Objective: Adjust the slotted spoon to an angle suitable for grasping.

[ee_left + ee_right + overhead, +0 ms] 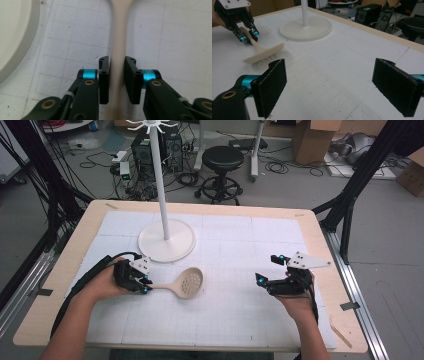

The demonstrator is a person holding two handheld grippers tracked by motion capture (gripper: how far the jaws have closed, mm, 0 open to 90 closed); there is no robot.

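White stand just behind slotted spoon, right gripper well apart

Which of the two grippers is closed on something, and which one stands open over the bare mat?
The left gripper is closed on the beige slotted spoon's handle. The right gripper holds nothing, its pads spread wide over the mat.
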